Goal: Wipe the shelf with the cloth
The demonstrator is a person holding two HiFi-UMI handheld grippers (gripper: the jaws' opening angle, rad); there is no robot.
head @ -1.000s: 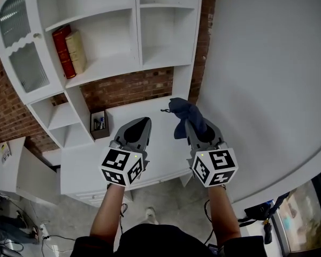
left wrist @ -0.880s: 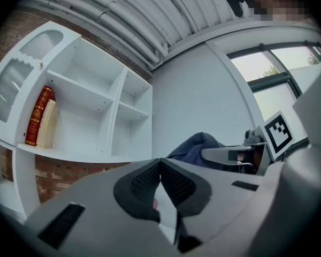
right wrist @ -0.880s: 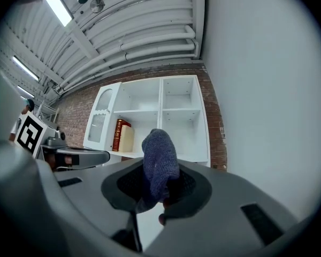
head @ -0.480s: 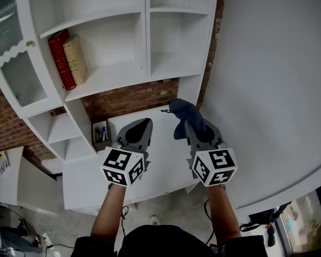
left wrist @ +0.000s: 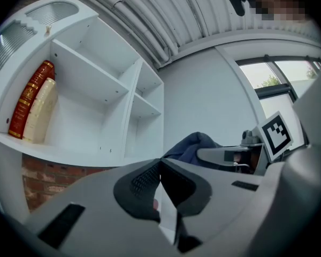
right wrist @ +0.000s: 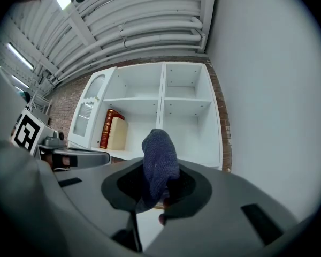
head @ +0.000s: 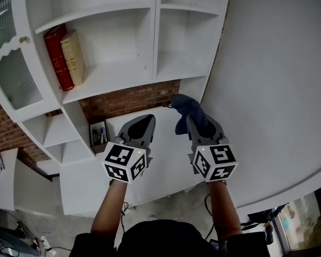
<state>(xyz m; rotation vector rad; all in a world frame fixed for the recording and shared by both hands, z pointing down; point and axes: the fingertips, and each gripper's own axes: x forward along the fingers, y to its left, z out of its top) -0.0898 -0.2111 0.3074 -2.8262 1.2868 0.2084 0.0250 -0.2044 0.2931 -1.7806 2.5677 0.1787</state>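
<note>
Right claw [head: 195,125] clamped on cloth [head: 186,107], left claw [head: 143,121] closed, empty. Both short of the shelf [head: 112,73]. Looks like wiping not started.

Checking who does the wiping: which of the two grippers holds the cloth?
The right gripper: its jaws are shut on the blue cloth. The left gripper has its jaws together, with nothing between them.
</note>
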